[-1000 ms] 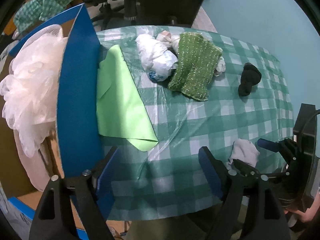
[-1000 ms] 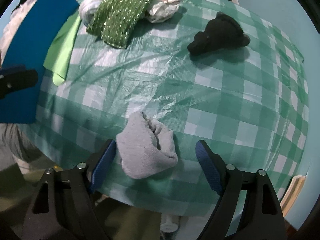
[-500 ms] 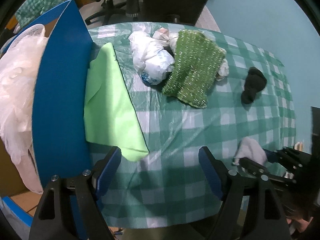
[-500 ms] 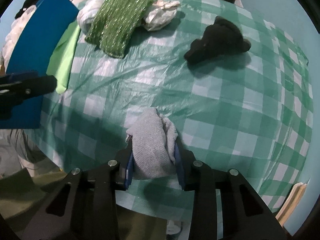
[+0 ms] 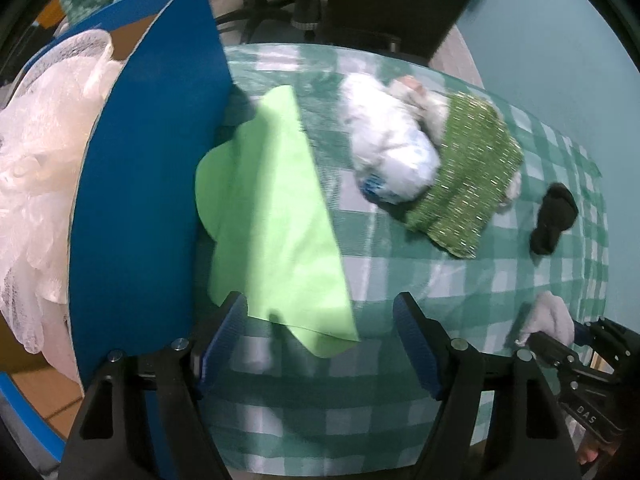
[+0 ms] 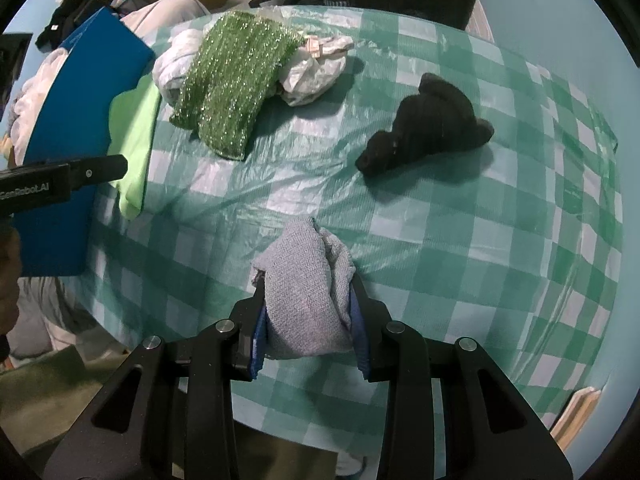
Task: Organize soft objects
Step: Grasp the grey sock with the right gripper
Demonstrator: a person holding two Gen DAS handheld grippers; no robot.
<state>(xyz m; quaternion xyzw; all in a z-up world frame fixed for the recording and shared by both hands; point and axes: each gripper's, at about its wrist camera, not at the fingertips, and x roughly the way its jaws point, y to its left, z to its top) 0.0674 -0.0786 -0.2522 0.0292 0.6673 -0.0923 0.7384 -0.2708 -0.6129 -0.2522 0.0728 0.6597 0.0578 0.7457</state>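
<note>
My right gripper (image 6: 308, 336) is shut on a grey knitted cloth (image 6: 308, 292) near the table's front edge; the cloth also shows in the left wrist view (image 5: 550, 318). My left gripper (image 5: 320, 344) is open and empty, just over the near corner of a light green cloth (image 5: 272, 232). Farther back lie a sparkly green cloth (image 6: 232, 84), a white plastic bag bundle (image 5: 392, 152) and a black cloth (image 6: 428, 124).
A blue-edged cardboard box (image 5: 132, 200) holding white mesh material (image 5: 36, 160) stands at the table's left side. The table has a green checked plastic cover (image 6: 460, 248). A teal wall is at the right; an office chair base stands behind.
My right gripper closed on the grey cloth and lifted it slightly. My left gripper moved forward and left, toward the light green cloth.
</note>
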